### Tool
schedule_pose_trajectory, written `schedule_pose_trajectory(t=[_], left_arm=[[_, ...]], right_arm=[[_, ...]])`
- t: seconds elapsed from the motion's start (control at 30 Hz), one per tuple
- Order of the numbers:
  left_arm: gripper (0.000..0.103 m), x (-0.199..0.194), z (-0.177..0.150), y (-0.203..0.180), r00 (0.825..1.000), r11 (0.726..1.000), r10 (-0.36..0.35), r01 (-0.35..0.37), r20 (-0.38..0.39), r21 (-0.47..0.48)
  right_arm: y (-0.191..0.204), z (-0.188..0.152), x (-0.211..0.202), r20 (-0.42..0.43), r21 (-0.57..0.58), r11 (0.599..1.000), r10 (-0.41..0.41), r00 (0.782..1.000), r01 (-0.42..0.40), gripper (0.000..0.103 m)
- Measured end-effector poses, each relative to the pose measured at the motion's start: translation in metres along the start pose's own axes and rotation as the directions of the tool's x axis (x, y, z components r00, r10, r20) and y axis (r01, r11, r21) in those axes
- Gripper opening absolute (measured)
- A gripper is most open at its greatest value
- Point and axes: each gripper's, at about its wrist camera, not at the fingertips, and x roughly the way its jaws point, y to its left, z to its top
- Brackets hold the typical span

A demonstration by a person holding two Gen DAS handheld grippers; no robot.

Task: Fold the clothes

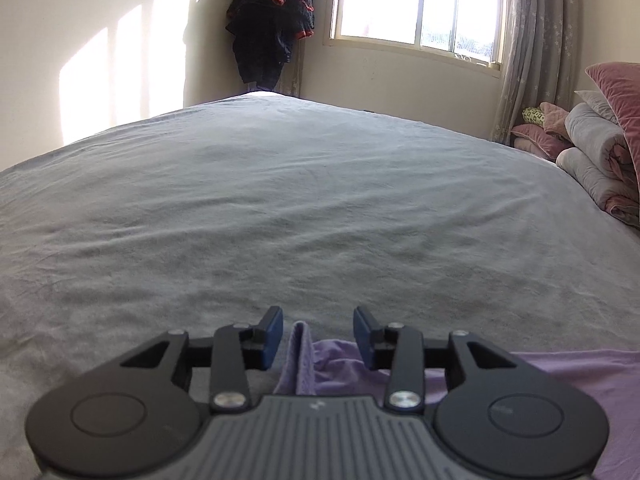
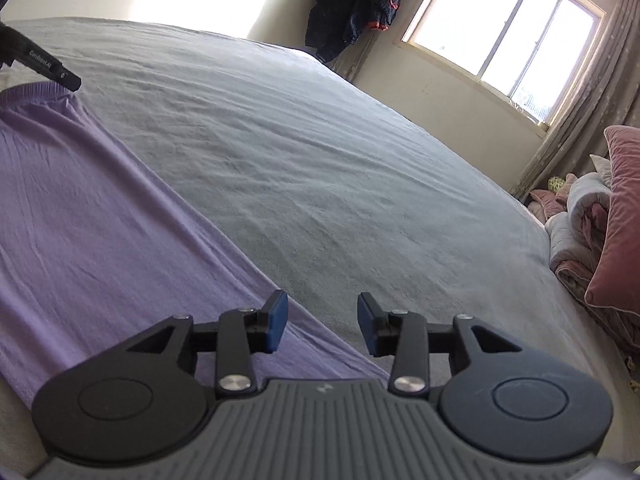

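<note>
Left wrist view. The left gripper [image 1: 318, 336] fills the lower middle of the frame, angled down toward the bed [image 1: 280, 200]. Its jaws stand partly apart, blue pads facing each other. A raised ridge of the purple garment [image 1: 304, 360] stands in the gap between them, nearer the left pad; neither pad presses on it, so nothing is held. The rest of the garment lies flat toward the lower right corner. A dark coat [image 1: 272, 28] hangs in the upper middle, beside the window [image 1: 416, 0]; a curtain [image 1: 532, 48] falls at upper right, and pillows with rolled bedding [image 1: 600, 152] sit at the right edge.

Right wrist view. The right gripper [image 2: 322, 322] sits in the lower middle, likewise tipped downward, with the whole scene rolled so that the bed slopes from upper left to lower right. Its jaws are partly apart. The left pad hangs over the garment's edge, the right pad over bare sheet; whether the left pad touches the cloth cannot be told, and no cloth is pinched. The garment spreads flat across the left half of the frame, its ribbed hem at upper left. There a dark finger of the other gripper reaches in from the left edge, just above that hem.
</note>
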Motion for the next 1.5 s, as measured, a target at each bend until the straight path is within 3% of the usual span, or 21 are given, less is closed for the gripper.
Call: schedule_pose_trajectory(t=[0.17, 0.37, 0.43, 0.57, 0.67, 0.83, 0.9, 1.0, 1.07, 1.17, 1.27, 1.33, 1.43, 1.5], left_arm=[[0.054, -0.027, 0.001, -0.029, 0.994, 0.993, -0.104, 0.106, -0.034, 0.049], [0.055, -0.052, -0.017, -0.068, 0.968, 0.964, -0.238, 0.245, -0.076, 0.101], [0.053, -0.058, -0.026, -0.081, 0.946, 0.941, -0.307, 0.318, -0.105, 0.114], [0.052, -0.061, -0.05, -0.104, 0.87, 0.873, -0.456, 0.478, -0.186, 0.099], [0.052, -0.066, -0.065, -0.118, 0.869, 0.874, -0.435, 0.471, -0.234, 0.124], [0.051, -0.096, -0.068, -0.138, 0.856, 0.843, -0.454, 0.503, -0.247, 0.191], [0.041, -0.106, -0.068, -0.149, 0.845, 0.835, -0.462, 0.517, -0.271, 0.188], [0.038, -0.12, -0.071, -0.163, 0.827, 0.825, -0.475, 0.538, -0.301, 0.176], [0.039, -0.13, -0.078, -0.171, 0.808, 0.811, -0.496, 0.562, -0.318, 0.163], [0.039, -0.145, -0.09, -0.186, 0.767, 0.763, -0.537, 0.619, -0.351, 0.186], [0.039, -0.161, -0.106, -0.194, 0.757, 0.72, -0.552, 0.645, -0.349, 0.258], [0.039, -0.165, -0.117, -0.192, 0.735, 0.704, -0.576, 0.668, -0.357, 0.241], [0.036, -0.165, -0.13, -0.189, 0.689, 0.686, -0.611, 0.706, -0.389, 0.174], [0.034, -0.166, -0.132, -0.192, 0.675, 0.681, -0.612, 0.715, -0.411, 0.16]], right_arm=[[-0.024, -0.009, -0.026, -0.041, 0.135, 0.991, 0.028, 0.999, -0.022, 0.041], [-0.036, -0.031, -0.059, -0.081, 0.271, 0.962, 0.065, 0.995, -0.041, 0.042], [-0.038, -0.041, -0.068, -0.098, 0.315, 0.948, 0.082, 0.992, -0.047, 0.042], [-0.045, -0.069, -0.074, -0.154, 0.388, 0.921, 0.096, 0.983, -0.029, 0.042], [-0.055, -0.091, -0.084, -0.199, 0.44, 0.898, 0.086, 0.976, 0.011, 0.045], [-0.074, -0.114, -0.129, -0.199, 0.544, 0.838, 0.076, 0.977, 0.046, 0.046], [-0.074, -0.119, -0.151, -0.183, 0.558, 0.829, 0.074, 0.98, 0.041, 0.046], [-0.07, -0.123, -0.178, -0.169, 0.57, 0.82, 0.065, 0.983, 0.043, 0.046], [-0.066, -0.126, -0.194, -0.157, 0.581, 0.813, 0.061, 0.986, 0.042, 0.046], [-0.059, -0.13, -0.215, -0.155, 0.592, 0.805, 0.052, 0.987, 0.051, 0.046], [-0.049, -0.132, -0.238, -0.16, 0.588, 0.806, 0.034, 0.987, 0.067, 0.046], [-0.041, -0.133, -0.252, -0.161, 0.588, 0.805, 0.024, 0.987, 0.076, 0.046], [-0.028, -0.138, -0.272, -0.157, 0.604, 0.793, 0.022, 0.987, 0.078, 0.046], [-0.018, -0.141, -0.283, -0.155, 0.614, 0.785, 0.02, 0.988, 0.08, 0.046]])
